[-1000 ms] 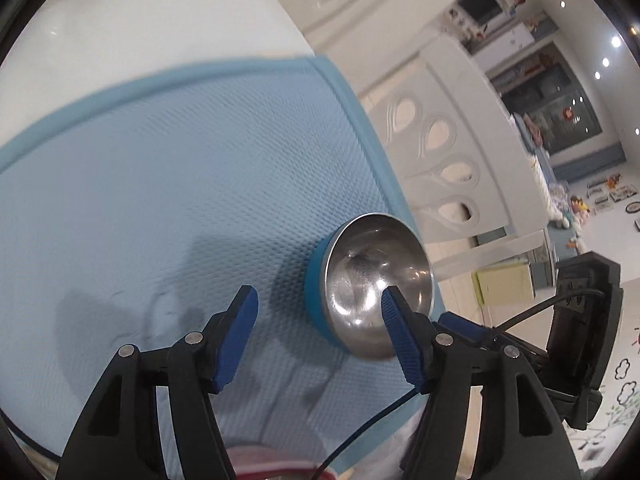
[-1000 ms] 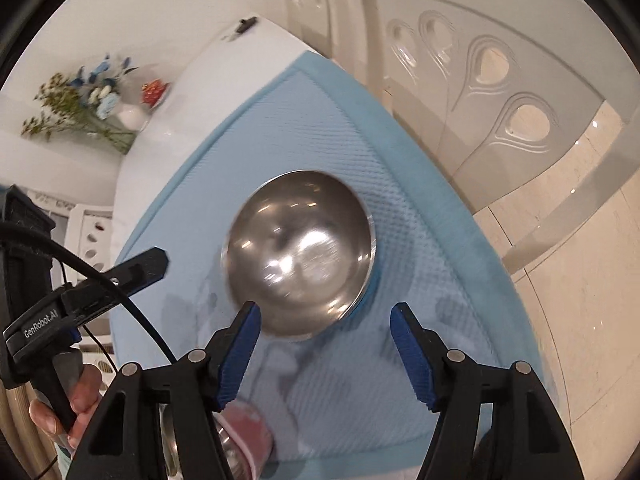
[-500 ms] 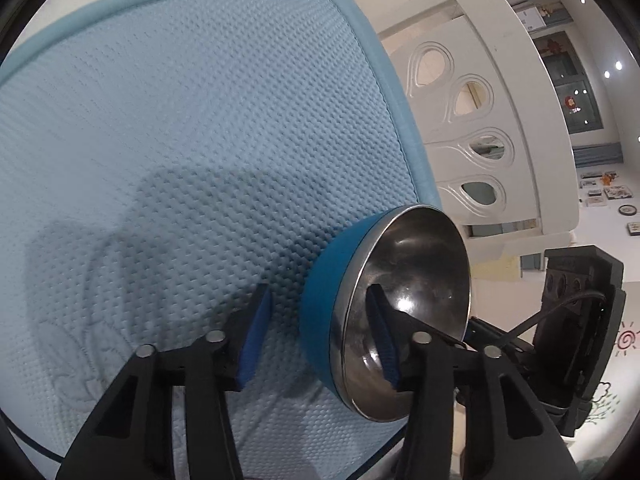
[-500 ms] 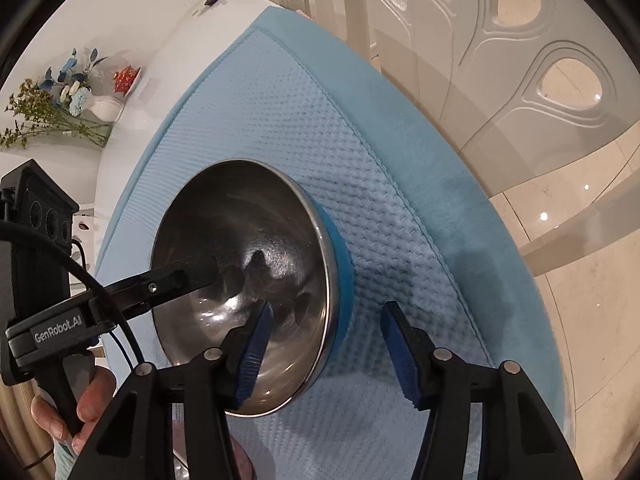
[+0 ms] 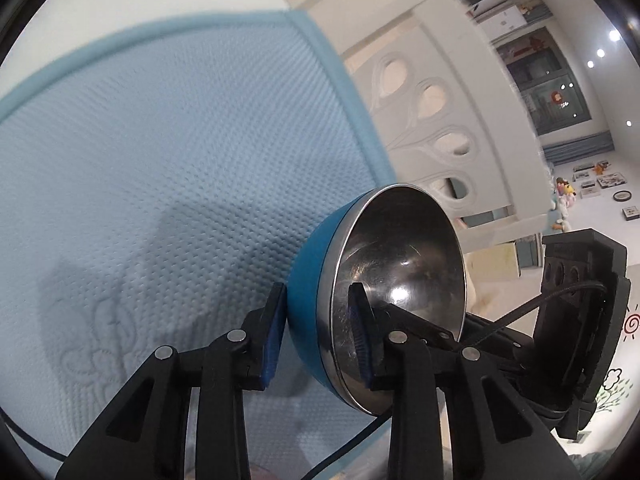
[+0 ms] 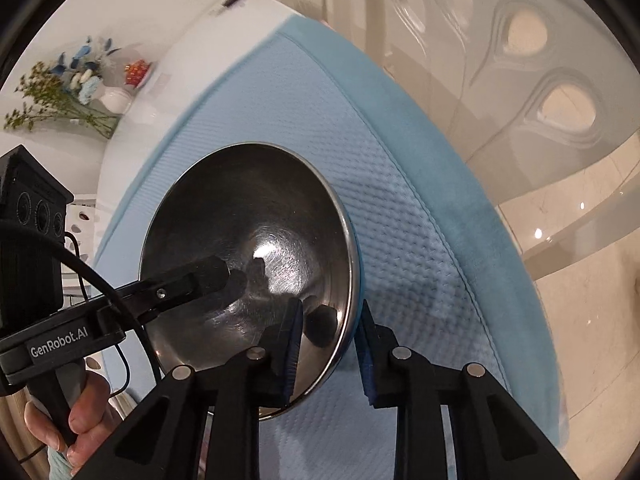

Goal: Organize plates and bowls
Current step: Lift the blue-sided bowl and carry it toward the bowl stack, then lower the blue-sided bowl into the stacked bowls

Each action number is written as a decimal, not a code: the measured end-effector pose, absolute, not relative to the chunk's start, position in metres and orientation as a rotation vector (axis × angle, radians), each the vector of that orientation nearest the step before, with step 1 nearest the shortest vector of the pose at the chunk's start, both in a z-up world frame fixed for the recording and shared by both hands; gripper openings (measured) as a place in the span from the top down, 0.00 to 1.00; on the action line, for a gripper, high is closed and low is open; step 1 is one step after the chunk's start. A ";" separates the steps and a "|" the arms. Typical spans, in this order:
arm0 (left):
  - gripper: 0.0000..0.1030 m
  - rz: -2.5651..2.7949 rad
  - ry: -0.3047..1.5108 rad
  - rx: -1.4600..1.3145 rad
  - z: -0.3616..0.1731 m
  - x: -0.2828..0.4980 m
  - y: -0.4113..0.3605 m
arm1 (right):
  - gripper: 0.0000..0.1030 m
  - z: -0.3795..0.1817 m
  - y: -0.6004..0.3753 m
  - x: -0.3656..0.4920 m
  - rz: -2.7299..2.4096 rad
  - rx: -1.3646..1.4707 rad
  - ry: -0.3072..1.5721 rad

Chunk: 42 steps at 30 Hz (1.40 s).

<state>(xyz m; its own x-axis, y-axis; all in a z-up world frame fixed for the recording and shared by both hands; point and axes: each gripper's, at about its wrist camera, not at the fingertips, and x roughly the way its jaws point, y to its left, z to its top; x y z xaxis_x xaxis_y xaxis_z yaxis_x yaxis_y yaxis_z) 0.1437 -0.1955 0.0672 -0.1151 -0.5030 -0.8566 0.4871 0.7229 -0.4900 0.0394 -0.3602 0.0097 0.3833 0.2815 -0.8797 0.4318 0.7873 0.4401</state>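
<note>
A steel bowl with a blue outside (image 5: pixel 400 280) is tilted on its side over the light blue mat (image 5: pixel 160 160). My left gripper (image 5: pixel 318 336) is shut on its rim, one pad on the blue outside and one inside. In the right wrist view the same bowl (image 6: pixel 248 240) shows its steel inside. My right gripper (image 6: pixel 330 346) is shut on the opposite rim, one pad inside and one outside. The left gripper's finger (image 6: pixel 184 284) reaches into the bowl from the left.
The mat (image 6: pixel 420 220) covers a white table (image 6: pixel 192 40). A white chair back with oval holes (image 5: pixel 432 120) stands past the mat's edge. A vase of flowers (image 6: pixel 88 92) stands at the table's far end. A hand (image 6: pixel 80 416) holds the left gripper's handle.
Both grippers have closed on the bowl's rim from opposite sides. The bowl has been tipped up on edge and sits higher above the mat than before.
</note>
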 end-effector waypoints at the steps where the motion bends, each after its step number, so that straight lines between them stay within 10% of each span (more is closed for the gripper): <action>1: 0.74 -0.840 1.448 -0.019 0.074 0.141 -0.191 | 0.76 0.016 -0.359 0.037 -0.102 0.693 1.189; 14: 0.74 -0.806 1.251 -0.097 0.164 0.091 -0.107 | 0.76 0.096 -0.292 -0.029 -0.044 0.608 1.073; 42: 0.73 -0.749 1.142 -0.140 0.182 0.011 -0.029 | 0.75 0.139 -0.163 -0.102 0.005 0.443 1.104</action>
<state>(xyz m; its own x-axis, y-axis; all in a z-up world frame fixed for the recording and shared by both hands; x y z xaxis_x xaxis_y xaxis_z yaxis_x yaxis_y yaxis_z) 0.0107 -0.0291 0.1821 0.2050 -0.6030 -0.7710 0.4666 0.7526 -0.4645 -0.1018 -0.1631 0.1393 0.4590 0.2211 -0.8605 0.2132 0.9128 0.3483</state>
